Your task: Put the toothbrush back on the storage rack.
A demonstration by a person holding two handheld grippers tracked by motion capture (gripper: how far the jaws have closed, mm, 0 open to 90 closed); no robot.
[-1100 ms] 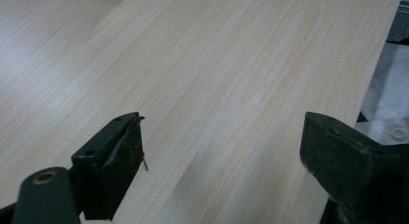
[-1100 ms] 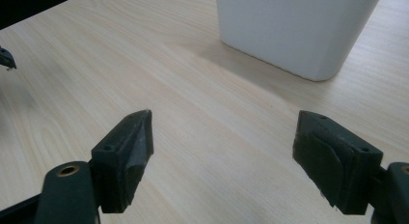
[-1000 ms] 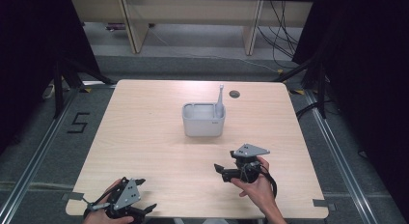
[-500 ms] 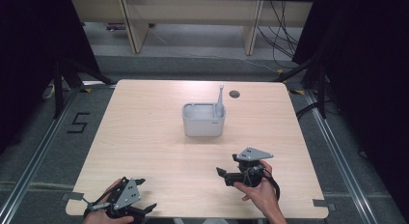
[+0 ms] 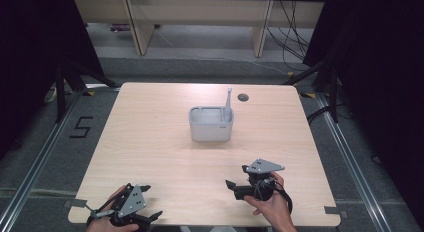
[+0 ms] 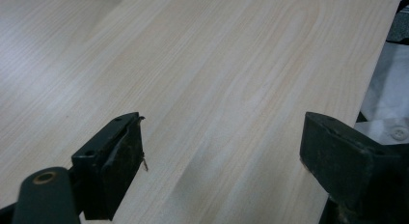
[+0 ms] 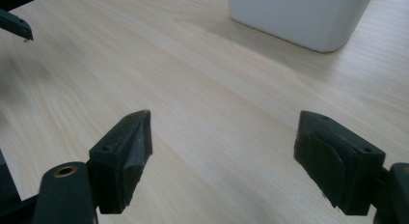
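Two grippers sat low at the near edge — left gripper jaws wide apart, empty; right gripper likewise spread, nothing held. White bin stood mid-table, a brush upright inside. Likely a resting stage; any reach forward had bare table ahead — edges close behind.

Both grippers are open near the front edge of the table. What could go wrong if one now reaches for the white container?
1. The thin tool leans up out of the white container; a reaching gripper might bump it and tip it out.
2. The container looks light and nothing holds it, so open fingers could push it away instead of gripping.
3. The left gripper sits close to the table edge, where it could catch.
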